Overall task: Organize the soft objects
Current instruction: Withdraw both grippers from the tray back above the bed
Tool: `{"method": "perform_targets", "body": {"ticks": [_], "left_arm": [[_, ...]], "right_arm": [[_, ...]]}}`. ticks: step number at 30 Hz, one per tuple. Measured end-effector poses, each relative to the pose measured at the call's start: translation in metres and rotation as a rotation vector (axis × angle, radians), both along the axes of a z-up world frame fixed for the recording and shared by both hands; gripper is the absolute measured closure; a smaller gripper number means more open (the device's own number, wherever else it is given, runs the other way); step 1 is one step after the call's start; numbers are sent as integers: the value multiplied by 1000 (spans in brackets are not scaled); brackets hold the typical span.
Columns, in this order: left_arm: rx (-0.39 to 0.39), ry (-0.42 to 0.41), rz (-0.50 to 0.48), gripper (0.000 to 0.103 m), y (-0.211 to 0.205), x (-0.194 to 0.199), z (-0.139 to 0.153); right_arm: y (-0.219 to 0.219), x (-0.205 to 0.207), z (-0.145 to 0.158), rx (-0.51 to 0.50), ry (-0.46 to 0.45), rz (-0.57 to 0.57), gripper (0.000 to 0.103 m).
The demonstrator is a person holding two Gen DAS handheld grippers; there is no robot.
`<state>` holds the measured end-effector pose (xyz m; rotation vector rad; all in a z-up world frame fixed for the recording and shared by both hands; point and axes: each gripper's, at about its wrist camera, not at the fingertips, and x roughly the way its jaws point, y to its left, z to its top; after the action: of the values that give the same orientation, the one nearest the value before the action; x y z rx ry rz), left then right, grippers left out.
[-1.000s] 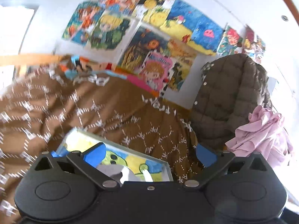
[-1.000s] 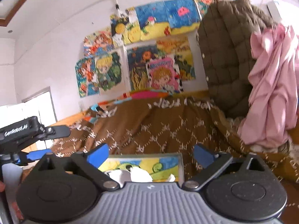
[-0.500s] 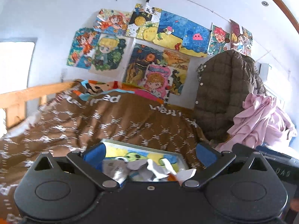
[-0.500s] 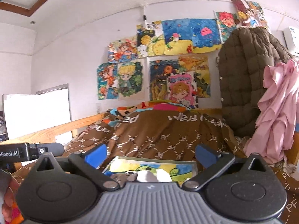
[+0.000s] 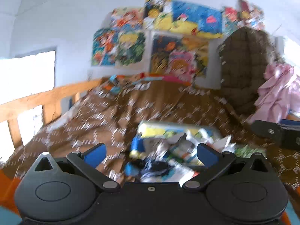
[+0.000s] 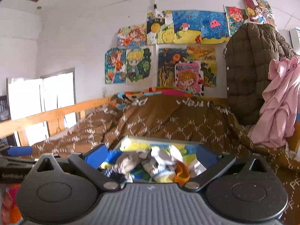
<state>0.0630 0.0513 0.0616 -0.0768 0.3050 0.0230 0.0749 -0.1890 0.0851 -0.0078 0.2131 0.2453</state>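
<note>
Looking down my two sets of fingers, I see the brown quilted bedspread with its white diamond pattern [image 6: 168, 123] filling most of both views. On it lies a flat, brightly painted picture board in yellow, blue and green [image 6: 138, 145]. Heaped on the board's near part sits a jumbled pile of small soft fabric pieces in white, blue, grey and orange [image 6: 150, 165]; they may be socks, though I cannot say for sure. From the left wrist the same pile [image 5: 168, 155] is smeared by motion blur.

My right gripper [image 6: 149, 154] has its blue-padded fingers spread wide on either side of the pile, with nothing held between them. My left gripper [image 5: 151, 152] is equally wide apart and also empty, with the pile ahead of it, toward its right finger.

By my reckoning the sorting has hardly begun: I see no piece set apart or paired, and everything remains in one heap. All the picking, separating and arranging is left.
</note>
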Motion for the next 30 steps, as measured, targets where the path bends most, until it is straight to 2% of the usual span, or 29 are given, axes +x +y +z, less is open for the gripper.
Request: {"method": "perform_targets", "body": {"ticks": [4, 8, 13, 20, 26, 30], "left_arm": [[-29, 120, 71, 1, 12, 14, -20], [-80, 218, 135, 1, 25, 27, -33], [-93, 308, 155, 1, 29, 39, -43], [-85, 383, 153, 1, 26, 49, -53], [-107, 478, 198, 1, 35, 56, -61], [-111, 502, 208, 1, 38, 57, -64]], "right_arm": [[5, 6, -23, -47, 74, -20, 0], [9, 13, -39, -75, 107, -38, 0], [15, 21, -57, -115, 145, -27, 0], [26, 30, -73, -158, 198, 15, 0], [33, 31, -79, -159, 232, 54, 0], [39, 31, -81, -167, 240, 70, 0]]}}
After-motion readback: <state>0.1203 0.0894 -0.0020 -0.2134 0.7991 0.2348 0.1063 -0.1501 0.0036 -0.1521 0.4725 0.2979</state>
